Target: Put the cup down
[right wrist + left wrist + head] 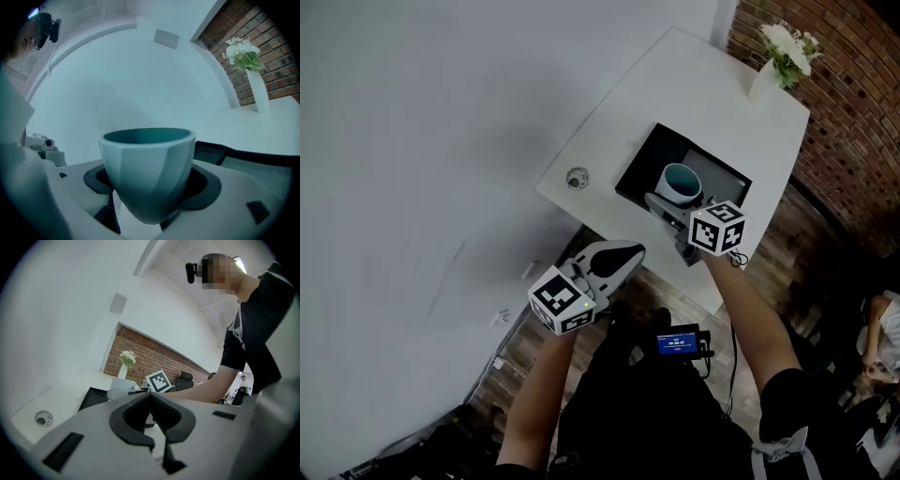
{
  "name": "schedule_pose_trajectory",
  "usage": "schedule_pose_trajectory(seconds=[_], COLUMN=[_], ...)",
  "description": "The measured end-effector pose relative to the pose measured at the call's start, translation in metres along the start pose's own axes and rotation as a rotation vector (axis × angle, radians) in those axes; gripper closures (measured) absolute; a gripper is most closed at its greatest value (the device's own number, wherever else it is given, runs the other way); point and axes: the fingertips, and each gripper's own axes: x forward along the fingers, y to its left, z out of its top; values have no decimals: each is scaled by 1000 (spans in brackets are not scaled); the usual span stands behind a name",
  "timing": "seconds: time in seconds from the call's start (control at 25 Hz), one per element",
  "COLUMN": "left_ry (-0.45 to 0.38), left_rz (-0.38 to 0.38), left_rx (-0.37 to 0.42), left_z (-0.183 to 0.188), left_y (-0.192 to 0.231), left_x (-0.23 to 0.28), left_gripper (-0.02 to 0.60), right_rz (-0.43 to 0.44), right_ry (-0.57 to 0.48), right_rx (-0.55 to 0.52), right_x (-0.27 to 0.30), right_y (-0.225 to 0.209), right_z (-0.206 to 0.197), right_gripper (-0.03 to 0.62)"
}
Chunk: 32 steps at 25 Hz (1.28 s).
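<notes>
Right hand-held gripper (pixel 146 219) grips the upright cup (pixel 148 168) between its jaws

one cup (pixel 680 183) out there, just the one. two grippers, count them: the left gripper (pixel 633 251) and the right gripper (pixel 667 199). two marker cubes as well, a left cube (pixel 562 300) and a right cube (pixel 717 228). one black tray (pixel 649 161). one white table (pixel 675 84). one vase (pixel 764 80) with a single bunch of white flowers (pixel 789 47). one little round disc (pixel 576 178). one small lit screen (pixel 678 342). two forearms, a left forearm (pixel 539 394) and a right forearm (pixel 755 314). and at the right edge one more person (pixel 883 337), so that makes two people all told.
</notes>
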Motion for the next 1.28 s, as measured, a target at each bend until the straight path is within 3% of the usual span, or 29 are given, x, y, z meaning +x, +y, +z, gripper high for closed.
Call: schedule_pose_trajectory(seconds=[0.36, 0.76, 1.0, 1.28], left_ry=[5, -5, -18, -19], left_rz=[41, 55, 70, 62], left_rx=[0, -9, -43, -29], left_z=[-3, -4, -8, -6], left_y=[22, 37, 35, 24], left_x=[7, 13, 7, -1], left_gripper=[574, 574, 574, 574], right_rz=[-50, -77, -69, -97], right_ry=[43, 23, 88, 177], right_rx=[-166, -382, -447, -484], right_x=[67, 89, 87, 85], right_y=[-36, -31, -27, -29], right_z=[2, -5, -15, -23], right_gripper=[208, 209, 207, 207])
